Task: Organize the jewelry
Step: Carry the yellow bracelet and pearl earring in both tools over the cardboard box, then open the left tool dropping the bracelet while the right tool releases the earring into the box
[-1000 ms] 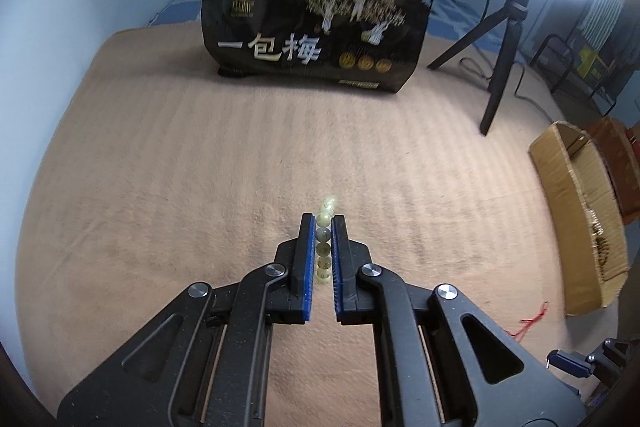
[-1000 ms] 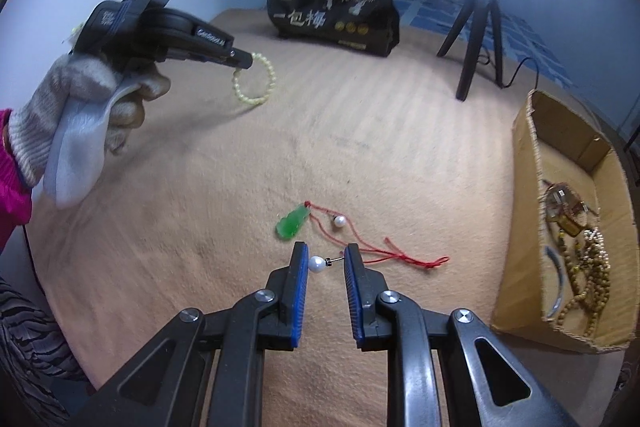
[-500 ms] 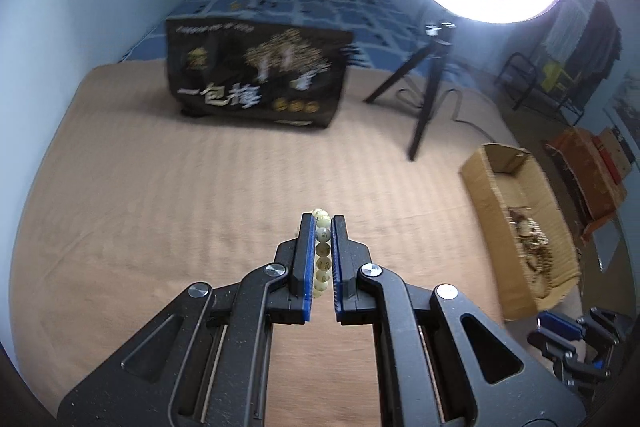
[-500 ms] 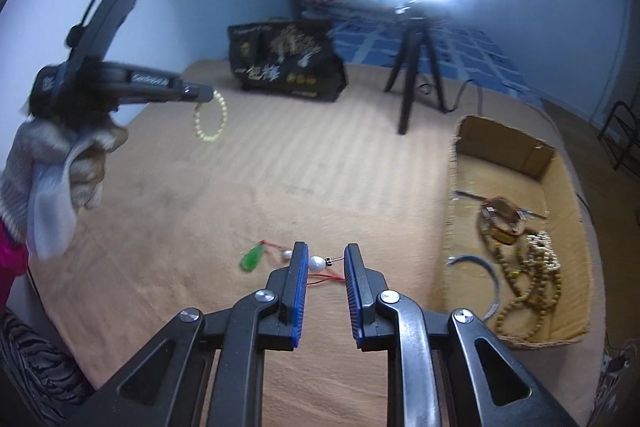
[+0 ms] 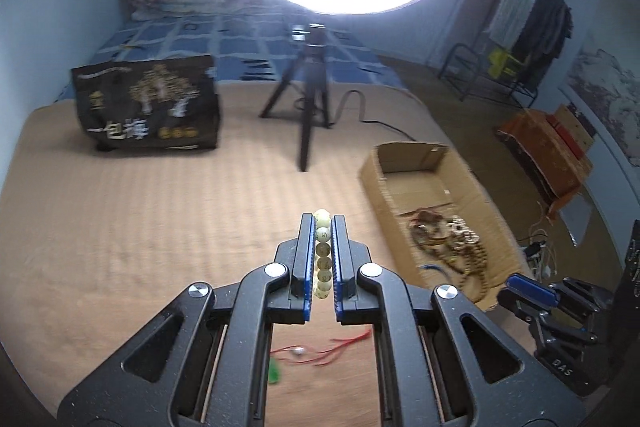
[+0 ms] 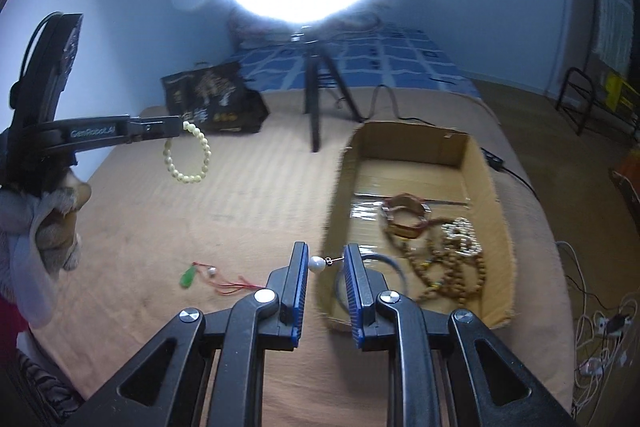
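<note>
Carrying light, slippery pieces, I am pinching a bead bracelet (image 5: 322,254) in my closed left gripper (image 5: 322,227) and a tiny pearl earring (image 6: 316,263) by its ends in my narrowly parted right gripper (image 6: 326,259).

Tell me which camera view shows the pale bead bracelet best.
The right wrist view: the bracelet hangs there as a full loop from the left gripper, seen side on against the bed cover. The left wrist view shows the bracelet only edge on, a short row of beads clamped between the jaws.
</note>
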A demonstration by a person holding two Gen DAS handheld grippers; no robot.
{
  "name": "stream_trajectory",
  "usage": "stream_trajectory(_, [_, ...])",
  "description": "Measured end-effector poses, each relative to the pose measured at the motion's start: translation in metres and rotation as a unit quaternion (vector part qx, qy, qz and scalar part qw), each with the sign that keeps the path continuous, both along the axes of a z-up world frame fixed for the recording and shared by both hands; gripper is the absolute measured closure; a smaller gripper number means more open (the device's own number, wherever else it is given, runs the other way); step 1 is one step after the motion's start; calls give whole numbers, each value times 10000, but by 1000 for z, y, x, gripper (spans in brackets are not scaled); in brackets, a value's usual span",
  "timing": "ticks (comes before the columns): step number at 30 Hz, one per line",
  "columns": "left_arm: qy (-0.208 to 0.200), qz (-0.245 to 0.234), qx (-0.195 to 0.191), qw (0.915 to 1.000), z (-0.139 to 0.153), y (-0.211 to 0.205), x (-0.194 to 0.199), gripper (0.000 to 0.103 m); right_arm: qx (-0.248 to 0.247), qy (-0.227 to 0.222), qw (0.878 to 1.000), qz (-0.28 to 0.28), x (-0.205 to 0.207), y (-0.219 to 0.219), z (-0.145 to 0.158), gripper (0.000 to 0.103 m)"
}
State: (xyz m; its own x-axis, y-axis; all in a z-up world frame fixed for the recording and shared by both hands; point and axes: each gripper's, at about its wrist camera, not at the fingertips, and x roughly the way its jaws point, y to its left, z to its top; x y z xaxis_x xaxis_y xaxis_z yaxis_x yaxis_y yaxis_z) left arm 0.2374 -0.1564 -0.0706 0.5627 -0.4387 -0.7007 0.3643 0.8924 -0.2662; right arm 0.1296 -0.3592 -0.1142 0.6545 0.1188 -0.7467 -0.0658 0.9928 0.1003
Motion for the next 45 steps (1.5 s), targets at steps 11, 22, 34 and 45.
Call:
stream_trajectory(11, [-63, -422, -172, 9989, 4, -69, -5, 98, -16, 135, 9995, -298, -6, -37, -14, 86])
stream_trajectory(22, [10, -758, -197, 9969, -11, -123, -1, 98, 52, 234, 9989, -392, -4, -56, -27, 86])
stream_trajectory(34, [222, -870, -8, 9960, -36, -142, 8, 98, 192, 400, 9984, -352, 6, -63, -39, 85])
stream_trajectory(45, [158, -908, 151, 9956, -35, -144, 3, 65, -11, 301, 9985, -464, 4, -60, -37, 37])
